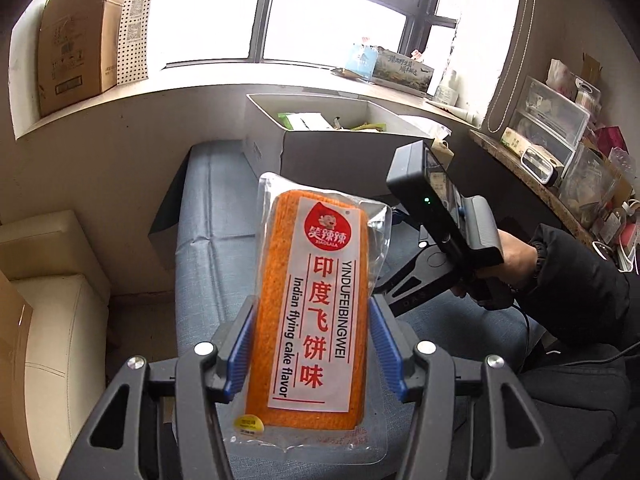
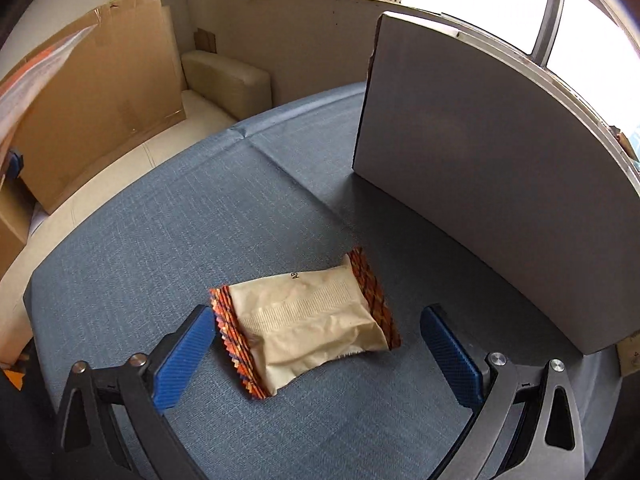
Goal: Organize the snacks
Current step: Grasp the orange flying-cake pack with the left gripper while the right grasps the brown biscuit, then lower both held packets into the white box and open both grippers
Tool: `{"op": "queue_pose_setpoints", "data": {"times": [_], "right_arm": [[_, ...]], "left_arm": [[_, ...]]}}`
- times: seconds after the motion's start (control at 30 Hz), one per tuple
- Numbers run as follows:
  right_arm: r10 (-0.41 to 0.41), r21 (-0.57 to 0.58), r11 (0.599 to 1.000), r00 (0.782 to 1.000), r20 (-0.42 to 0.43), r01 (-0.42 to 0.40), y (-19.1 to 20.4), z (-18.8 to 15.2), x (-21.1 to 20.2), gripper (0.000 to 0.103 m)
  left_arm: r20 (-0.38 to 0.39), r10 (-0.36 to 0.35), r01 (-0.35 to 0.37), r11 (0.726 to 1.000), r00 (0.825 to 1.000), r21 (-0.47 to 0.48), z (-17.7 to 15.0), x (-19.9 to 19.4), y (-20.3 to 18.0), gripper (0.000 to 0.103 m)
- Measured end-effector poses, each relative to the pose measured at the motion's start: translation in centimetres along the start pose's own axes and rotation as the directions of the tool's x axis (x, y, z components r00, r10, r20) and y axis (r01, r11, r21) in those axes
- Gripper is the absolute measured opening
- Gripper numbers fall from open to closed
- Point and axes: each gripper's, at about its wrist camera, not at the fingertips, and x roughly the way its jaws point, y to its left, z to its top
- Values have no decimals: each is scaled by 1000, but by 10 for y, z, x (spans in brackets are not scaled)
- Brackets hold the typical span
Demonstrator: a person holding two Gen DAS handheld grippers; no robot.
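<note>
the left claw (image 1: 310, 344) is clenched on an orange snack pack (image 1: 310, 308), its blue pads (image 1: 240, 350) pressing the pack's two long edges; the pack rises ahead of the claw, lifted off the blue cloth surface (image 1: 208, 240), label side towards the camera and its clear sealed end farthest from the claw. beyond the pack's far end stands a grey open box (image 1: 304, 156) with packets inside. to the right of the left claw, a hand (image 1: 508, 260) in a dark sleeve grips the other tool. the right claw (image 2: 316, 344) is released, jaws spread wide and pointing down at the blue cloth surface (image 2: 180, 208). between its blue pads (image 2: 184, 354) lies a beige snack packet (image 2: 308, 322) with orange crimped ends, flat on the cloth; the left pad is just beside one crimped end, contact unclear, while the right pad stands apart from the other. ahead and to the right of this claw, the grey box wall (image 2: 480, 184) stands upright on the cloth.
</note>
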Motion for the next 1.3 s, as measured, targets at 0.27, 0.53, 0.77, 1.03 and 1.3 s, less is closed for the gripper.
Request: {"op": "queue_pose_setpoints", "data": {"times": [0.27,0.53,0.77,1.03,1.3], "right_arm": [[70,38,997,995,64,-73,-3,-12,-13,64],[-20,221,975,975,220,-30,-29,-44,-87,64],[-173,370,929,920,352,33,-78,-46,-171,64],[-262,541,840,902,342,39,-179,-10,-187,64],[-240,596,803,923,300,14,-235,39,-148,65]], "left_arm": [[10,-9,9,1000,1000,-4,1,3,-5,58],[58,-57,57,998,997,15,32,17,-25,58],[166,-104,101,995,981,28,115,44,-54,58],[214,-61,71,997,975,-40,220,108,-63,59],[101,20,-6,991,995,-131,267,179,-40,60]]}}
